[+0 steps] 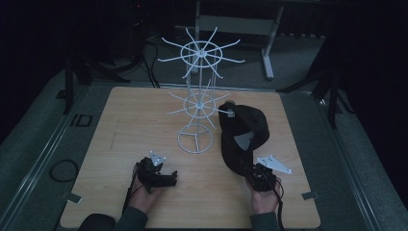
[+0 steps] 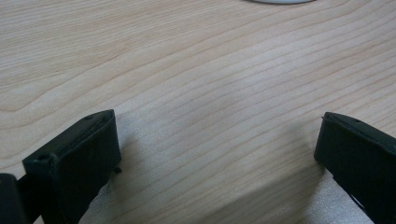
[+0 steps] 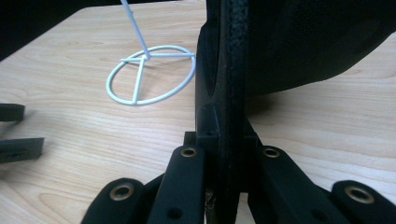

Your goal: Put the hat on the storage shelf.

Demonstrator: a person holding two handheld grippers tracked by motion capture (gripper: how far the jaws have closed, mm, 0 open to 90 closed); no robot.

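Ahead of my right gripper (image 1: 251, 169): black fabric cap (image 1: 243, 132) clamped by its brim, presumably for hanging on white wire rack (image 1: 197, 103) | my left gripper (image 1: 174, 177) wide apart, empty.

The high view is dim and bluish, the room around the wooden table (image 1: 144, 120) sunk almost to black, and the picture is soft and grainy — the white wire stand (image 1: 198, 96) is the brightest thing in it. Both gripper views are far brighter and warmer, with even light from above; the wood grain is sharp and soft shadows lie under the left gripper (image 2: 219, 154). In the right gripper view the black cap (image 3: 280, 46) is a near-featureless dark mass — its closest edge slightly blurred.
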